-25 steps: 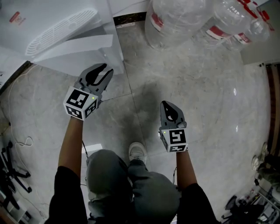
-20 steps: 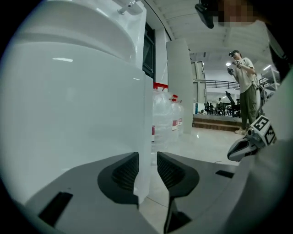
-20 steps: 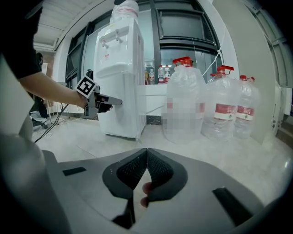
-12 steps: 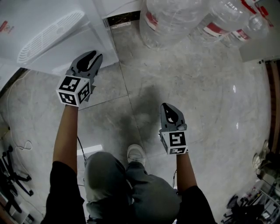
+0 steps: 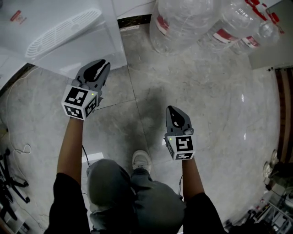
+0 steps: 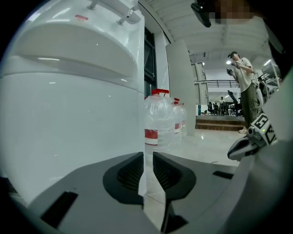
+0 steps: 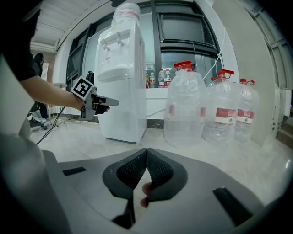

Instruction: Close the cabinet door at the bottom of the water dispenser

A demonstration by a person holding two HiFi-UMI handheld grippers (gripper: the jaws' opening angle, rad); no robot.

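Water jugs [image 7: 184, 107]: three; dispenser [image 7: 122, 91]: one.

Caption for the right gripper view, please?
Shut right gripper faces the white water dispenser; large water jugs stand on the floor beside it.

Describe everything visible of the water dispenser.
The water dispenser is a tall, glossy white plastic-looking cabinet standing upright on the pale stone floor, with water jugs beside it, apart. An inverted bottle sits on top; two taps hang above an oval slotted drip tray. Its bottom door looks shut. The left tongs, whose jaws have just been closing with nothing between them, sit near its lower front; contact is unclear.
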